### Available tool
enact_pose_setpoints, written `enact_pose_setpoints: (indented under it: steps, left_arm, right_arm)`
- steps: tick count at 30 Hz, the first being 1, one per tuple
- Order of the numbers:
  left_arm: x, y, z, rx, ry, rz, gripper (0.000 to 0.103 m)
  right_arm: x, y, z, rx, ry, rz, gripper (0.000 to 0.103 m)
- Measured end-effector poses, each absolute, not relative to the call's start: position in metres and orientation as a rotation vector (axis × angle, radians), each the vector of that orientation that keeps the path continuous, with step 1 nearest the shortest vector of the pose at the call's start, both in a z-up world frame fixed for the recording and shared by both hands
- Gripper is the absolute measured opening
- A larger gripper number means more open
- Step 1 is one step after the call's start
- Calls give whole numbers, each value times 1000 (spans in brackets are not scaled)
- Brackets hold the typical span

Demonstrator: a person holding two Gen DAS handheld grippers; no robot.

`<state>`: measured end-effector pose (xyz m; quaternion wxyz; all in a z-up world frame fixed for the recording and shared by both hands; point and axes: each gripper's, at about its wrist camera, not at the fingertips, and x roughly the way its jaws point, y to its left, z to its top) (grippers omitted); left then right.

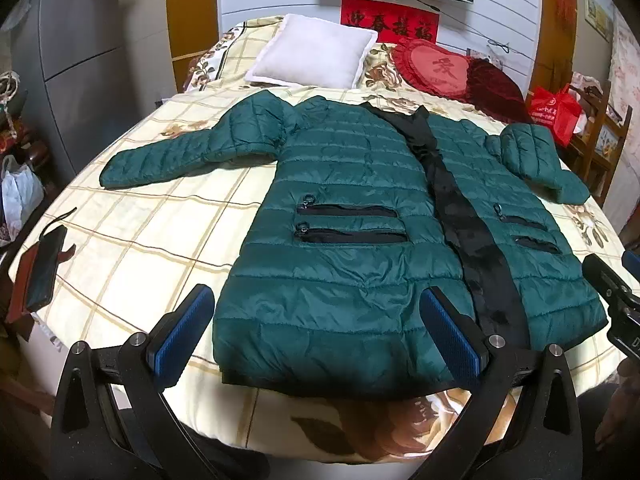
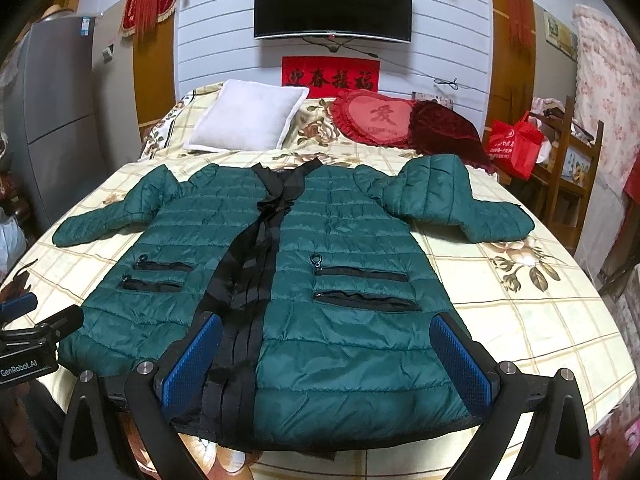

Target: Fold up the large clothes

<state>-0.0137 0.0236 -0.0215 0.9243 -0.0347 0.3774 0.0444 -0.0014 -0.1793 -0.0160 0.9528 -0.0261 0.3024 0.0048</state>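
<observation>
A dark green quilted jacket [image 1: 344, 216] [image 2: 344, 280] lies flat on the bed, front up, with a black placket down the middle and zip pockets on both halves. Its left sleeve [image 1: 168, 156] stretches out to the side. The right sleeve [image 2: 460, 204] is bent over near the shoulder. My left gripper [image 1: 316, 320] is open above the hem of the jacket's left half, nothing between its blue pads. My right gripper [image 2: 328, 352] is open above the hem of the right half, also holding nothing. Each gripper shows at the edge of the other's view.
A white pillow [image 1: 312, 52] and a red heart cushion [image 1: 436, 68] lie at the bed's head. A phone in a red case [image 1: 40, 268] rests at the bed's left edge. A wooden shelf with a red bag [image 2: 516, 144] stands right of the bed.
</observation>
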Motion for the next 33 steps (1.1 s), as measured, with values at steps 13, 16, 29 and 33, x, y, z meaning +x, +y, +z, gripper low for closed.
enact_pose_setpoints:
  steps: [13, 16, 29, 33]
  left_arm:
    - [-17, 29, -21, -84, 779, 102, 103]
    - [-16, 29, -22, -80, 784, 102, 103]
    - [-9, 42, -18, -101, 793, 117, 103]
    - [4, 70, -8, -119, 799, 157, 103]
  right_arm:
    - [-2, -176, -14, -59, 603, 15, 103]
    - [-4, -174, -14, -62, 600, 17, 103]
    - [-4, -176, -5, -65, 587, 10, 103]
    - [-6, -180, 3, -86, 566, 4, 103]
